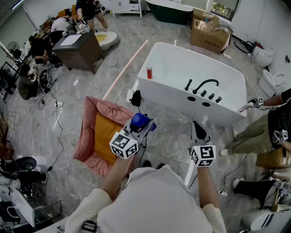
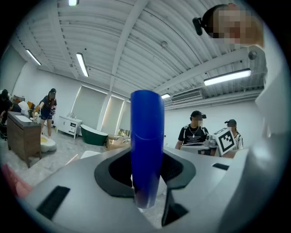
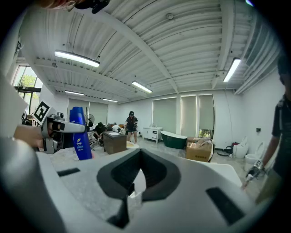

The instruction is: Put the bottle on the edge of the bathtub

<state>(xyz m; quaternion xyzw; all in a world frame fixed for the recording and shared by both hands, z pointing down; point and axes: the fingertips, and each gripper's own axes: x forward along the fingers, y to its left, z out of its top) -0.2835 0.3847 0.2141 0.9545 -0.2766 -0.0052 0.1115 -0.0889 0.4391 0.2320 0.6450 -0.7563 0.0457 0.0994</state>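
Note:
A blue bottle (image 1: 140, 121) stands upright in my left gripper (image 1: 144, 126), which is shut on it above the floor, short of the bathtub. In the left gripper view the bottle (image 2: 147, 145) fills the gap between the jaws of the left gripper (image 2: 146, 179). The right gripper view shows the same bottle (image 3: 80, 133) at the left, label visible. The white bathtub (image 1: 179, 98) lies ahead, with a black faucet (image 1: 203, 85) on its near rim and a small red bottle (image 1: 149, 72) on its left edge. My right gripper (image 1: 197, 124) is shut and holds nothing; its pads (image 3: 136, 186) meet.
A pink and orange cushion (image 1: 101, 133) lies on the floor at the left. A person (image 1: 268, 125) stands right of the tub. Cardboard boxes (image 1: 210, 34), a dark green tub (image 1: 169, 11) and a brown cabinet (image 1: 81, 51) stand farther back. Cables (image 1: 57, 118) trail over the floor.

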